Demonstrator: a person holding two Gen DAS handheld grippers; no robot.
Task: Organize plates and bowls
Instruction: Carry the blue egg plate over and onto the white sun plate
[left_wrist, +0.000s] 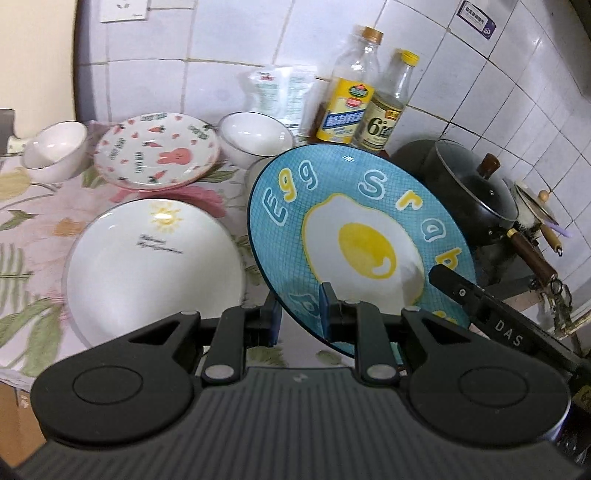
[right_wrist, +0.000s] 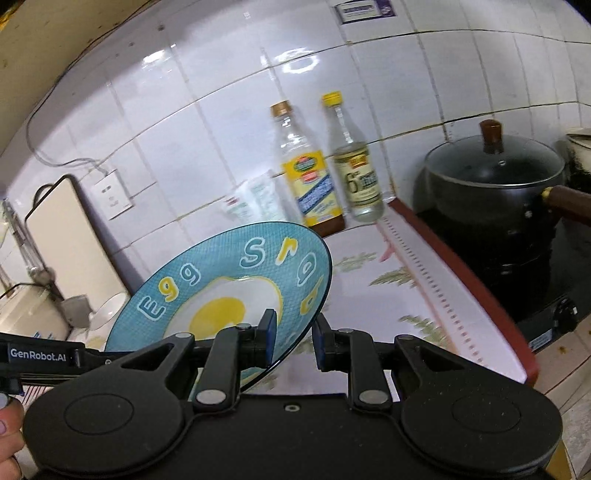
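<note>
The egg plate (left_wrist: 362, 236) is being held clear of the bench (left_wrist: 33, 221), tilted, with its rim pinched at two places: the left gripper (left_wrist: 299, 314) is closed on the near rim, and the right gripper (right_wrist: 290, 339) is closed on the rim at the plate's right side, one pad on the face and one beneath in each case. In the left view the right gripper's arm is seen reaching in beside the plate's right edge. On the cloth, a white sun plate (left_wrist: 155, 266) is lying near the front edge, a rabbit plate (left_wrist: 157, 151) is sitting toward the back by the wall, and two white bowls (left_wrist: 55, 151) (left_wrist: 255, 136) are standing on either side of it. The step in hand appears to be the carrying of the egg plate toward a stack. The next move is judged to call for the plate to be levelled and centred over another plate, probably the sun plate, then lowered before both grips are released.
</note>
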